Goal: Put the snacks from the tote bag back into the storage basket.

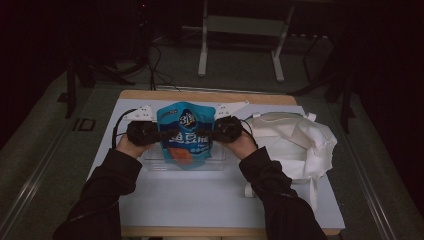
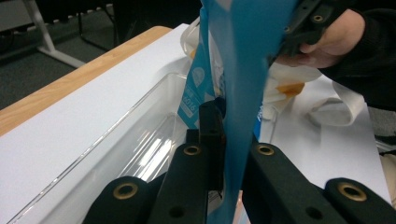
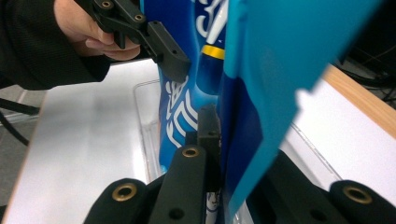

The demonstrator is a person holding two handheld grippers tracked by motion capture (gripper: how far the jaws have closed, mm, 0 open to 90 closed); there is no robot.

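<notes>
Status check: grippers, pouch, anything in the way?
Left gripper and right gripper both shut on blue snack pouch, one per side edge. Pouch upright over clear bin. White cloth bag beside bin, not blocking.

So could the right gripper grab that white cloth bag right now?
Probably not yet. The right gripper is shut on the blue snack bag's edge, above the clear tray. The white cloth bag lies close beside it with nothing between, so it must let go first.
</notes>
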